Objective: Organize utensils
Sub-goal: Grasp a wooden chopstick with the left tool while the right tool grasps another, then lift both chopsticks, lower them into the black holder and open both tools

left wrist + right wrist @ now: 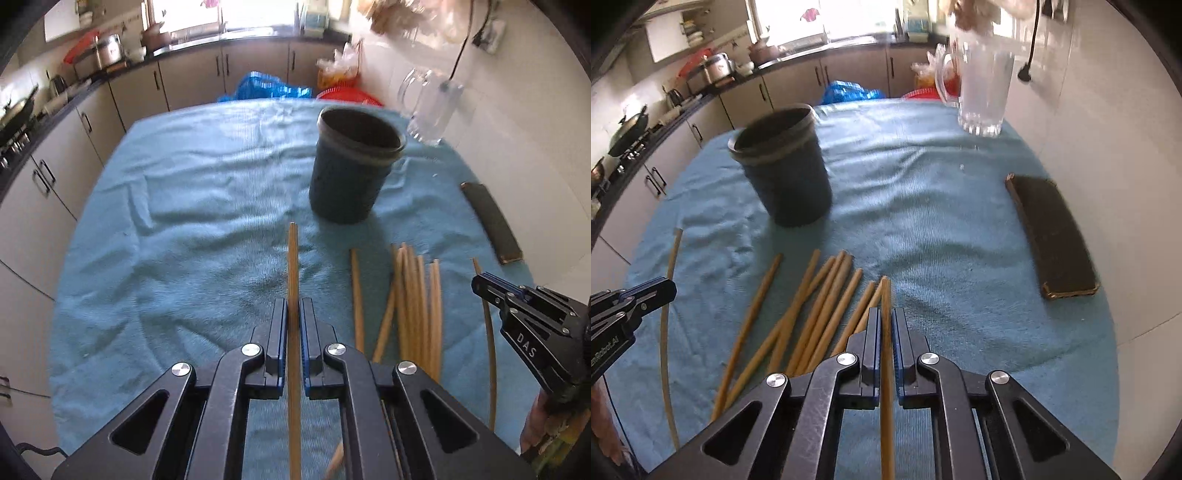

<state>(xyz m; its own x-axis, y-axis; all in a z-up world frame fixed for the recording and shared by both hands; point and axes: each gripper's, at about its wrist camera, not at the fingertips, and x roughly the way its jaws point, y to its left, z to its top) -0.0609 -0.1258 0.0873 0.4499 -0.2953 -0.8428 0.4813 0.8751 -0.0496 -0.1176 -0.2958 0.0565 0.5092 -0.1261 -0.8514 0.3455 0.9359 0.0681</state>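
On the blue towel [942,206], each claw [293,301] [885,310] pinches one chopstick [293,258] [886,295] beside one cup [786,173].

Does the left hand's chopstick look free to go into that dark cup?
Probably yes: the left gripper holds its chopstick, and only bare cloth lies before the open dark cup.

Both wrist cameras sit close above the tabletop [184,206], angled steeply down and facing the far window; both views share the dark cup [351,173] and loose chopsticks [820,317].
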